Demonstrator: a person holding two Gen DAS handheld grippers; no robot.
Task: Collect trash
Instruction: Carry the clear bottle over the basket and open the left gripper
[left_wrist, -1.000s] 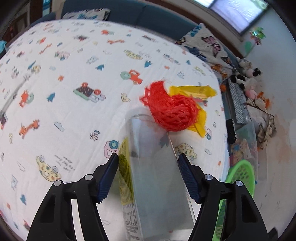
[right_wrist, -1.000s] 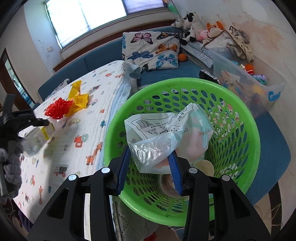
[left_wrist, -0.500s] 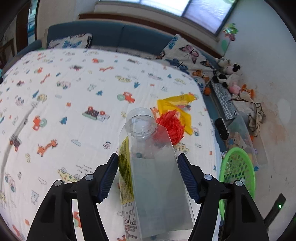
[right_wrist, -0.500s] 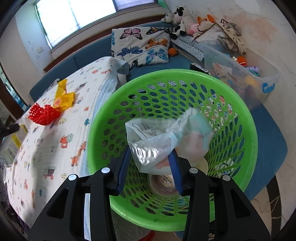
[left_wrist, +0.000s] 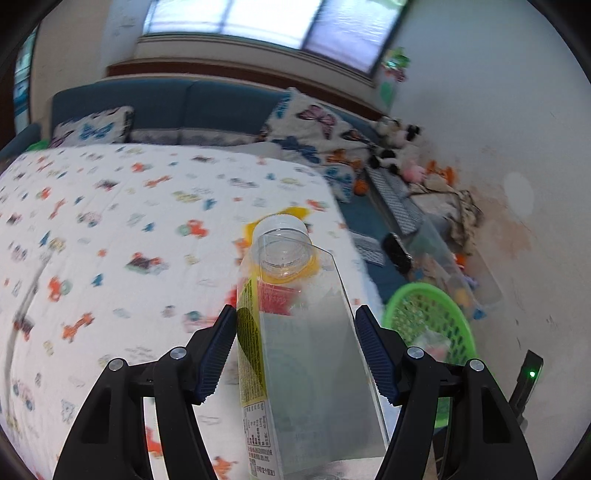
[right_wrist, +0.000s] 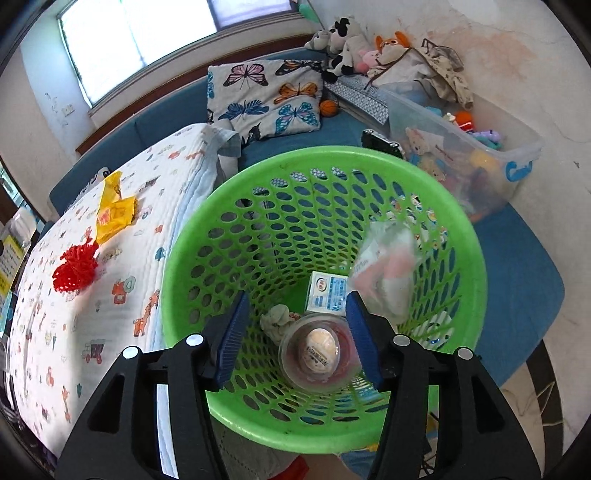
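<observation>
Left gripper is clamped on a clear square plastic bottle with a yellow label, its blue pads pressed against both flat sides, the open round neck pointing away from the camera. Small print runs down the yellow label, too fine to read. The bottle is held above the white quilt printed with cartoon vehicles and animals; its base is cut off by the bottom of the frame.

Right gripper hangs with its jaws spread and nothing between them, over the mouth of the green perforated plastic basket. In the basket lie a crumpled clear plastic bag with pinkish contents, blurred, against the right wall, a small white and blue carton with unreadable print, a round clear lidded cup and a grey wad.

On the quilt near its right edge, left of the basket, lie a red mesh fruit net and a yellow crinkled wrapper with small red marks that cannot be read; through the bottle in the left wrist view they show only as colour smears.
</observation>
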